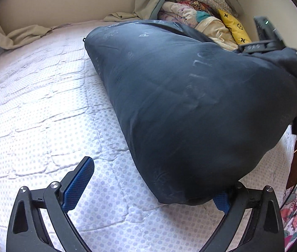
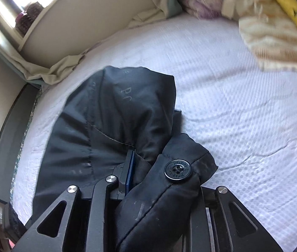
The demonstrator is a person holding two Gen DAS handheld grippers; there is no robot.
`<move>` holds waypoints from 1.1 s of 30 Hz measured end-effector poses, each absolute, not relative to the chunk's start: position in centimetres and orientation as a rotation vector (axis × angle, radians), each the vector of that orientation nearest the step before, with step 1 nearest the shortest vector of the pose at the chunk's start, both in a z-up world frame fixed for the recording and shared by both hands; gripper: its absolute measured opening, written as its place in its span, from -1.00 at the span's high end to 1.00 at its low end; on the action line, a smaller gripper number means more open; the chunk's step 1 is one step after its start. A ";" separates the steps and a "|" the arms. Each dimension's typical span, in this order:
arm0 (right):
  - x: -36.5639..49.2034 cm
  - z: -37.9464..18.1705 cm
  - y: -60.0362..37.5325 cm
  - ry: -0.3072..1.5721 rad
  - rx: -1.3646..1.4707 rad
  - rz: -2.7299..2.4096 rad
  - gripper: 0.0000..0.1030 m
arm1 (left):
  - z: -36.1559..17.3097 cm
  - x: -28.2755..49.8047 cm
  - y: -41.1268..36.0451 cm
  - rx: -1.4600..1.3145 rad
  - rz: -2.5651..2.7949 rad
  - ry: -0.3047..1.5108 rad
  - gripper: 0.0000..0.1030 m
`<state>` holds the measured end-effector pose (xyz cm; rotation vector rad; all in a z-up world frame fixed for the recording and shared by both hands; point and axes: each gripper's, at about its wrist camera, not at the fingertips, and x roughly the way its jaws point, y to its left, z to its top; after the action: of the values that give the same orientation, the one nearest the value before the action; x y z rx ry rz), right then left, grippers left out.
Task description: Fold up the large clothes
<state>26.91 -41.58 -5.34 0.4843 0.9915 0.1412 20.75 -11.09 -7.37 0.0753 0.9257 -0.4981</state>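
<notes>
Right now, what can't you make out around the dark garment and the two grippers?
- Right gripper: dark garment buries its far finger in the right wrist view.
- Left gripper: garment covers most of one pad, contact unclear.
- Pile of bedding: blurred, cut off by the edge.

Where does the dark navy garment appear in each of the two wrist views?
Left wrist view: dark navy garment fills the centre and right, lifted off the white quilted mattress.
Right wrist view: it is at lower centre, bunched over the right claw.
Shared landmark: the yellow patterned cushion, at upper right in both.
</notes>
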 end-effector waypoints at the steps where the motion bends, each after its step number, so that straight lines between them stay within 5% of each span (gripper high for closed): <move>1: 27.0 -6.0 -41.9 0.993 0.498 0.147 0.59 | -7.4 20.8 -11.1 0.077 -0.498 0.923 -0.96; 13: 26.4 -8.8 -44.8 0.951 0.674 0.223 0.52 | -3.8 18.0 -11.0 0.145 -0.460 0.874 -0.89; 22: 26.3 -9.4 -45.8 0.953 0.746 0.223 0.46 | 3.3 17.5 -9.4 -0.049 -0.497 0.741 -0.85; 33: 25.3 -8.7 -46.3 0.966 0.745 0.187 0.30 | 0.7 20.3 -17.6 0.080 -0.580 0.855 -0.85</move>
<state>25.27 -46.31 -8.70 0.7453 0.9661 0.1874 20.26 -17.64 0.70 0.0802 0.8546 -0.5800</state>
